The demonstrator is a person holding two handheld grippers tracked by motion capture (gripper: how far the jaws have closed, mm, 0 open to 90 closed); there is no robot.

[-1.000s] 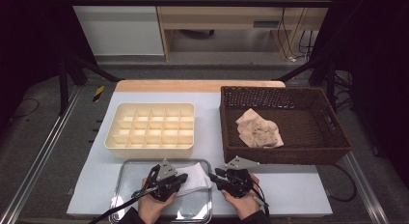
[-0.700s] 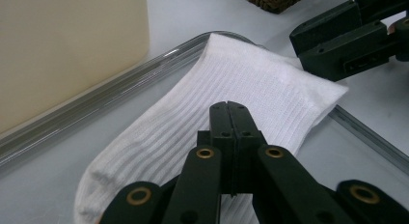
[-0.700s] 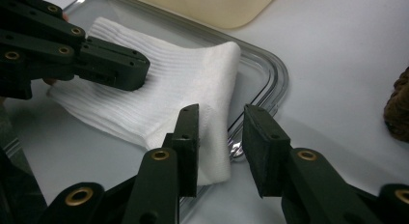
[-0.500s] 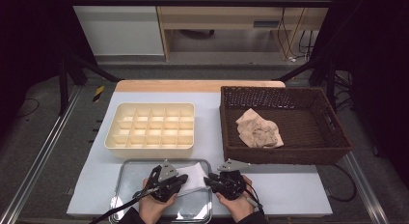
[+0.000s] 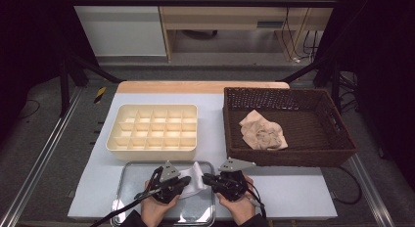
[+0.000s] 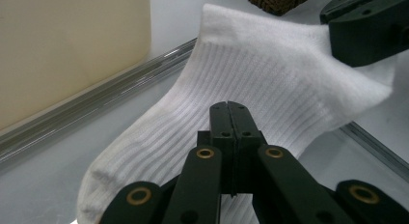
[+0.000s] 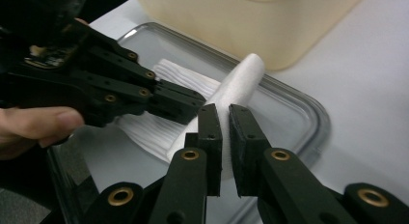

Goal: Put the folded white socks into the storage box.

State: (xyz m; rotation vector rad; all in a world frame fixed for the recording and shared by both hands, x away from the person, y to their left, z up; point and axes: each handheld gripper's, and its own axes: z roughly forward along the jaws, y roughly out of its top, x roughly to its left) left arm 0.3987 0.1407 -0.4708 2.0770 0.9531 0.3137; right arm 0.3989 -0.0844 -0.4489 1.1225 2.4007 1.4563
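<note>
White sock (image 6: 270,84) lying in the metal tray (image 5: 128,188) on the tabletop, pinched by the closed fingers of the left gripper (image 6: 228,110) while the right gripper (image 7: 225,119) fingers, just closing, nip its folded edge; folding seems begun, unfinished; the toe end is hidden.

a grey floor (image 5: 49,153) surrounds the pale table (image 5: 293,192), with metal rails (image 5: 34,168) along both sides. beyond the table stand a white cabinet (image 5: 122,34) and a wooden shelf unit (image 5: 230,16), cables (image 5: 303,46) beside it. black drapes (image 5: 29,46) darken both edges
</note>
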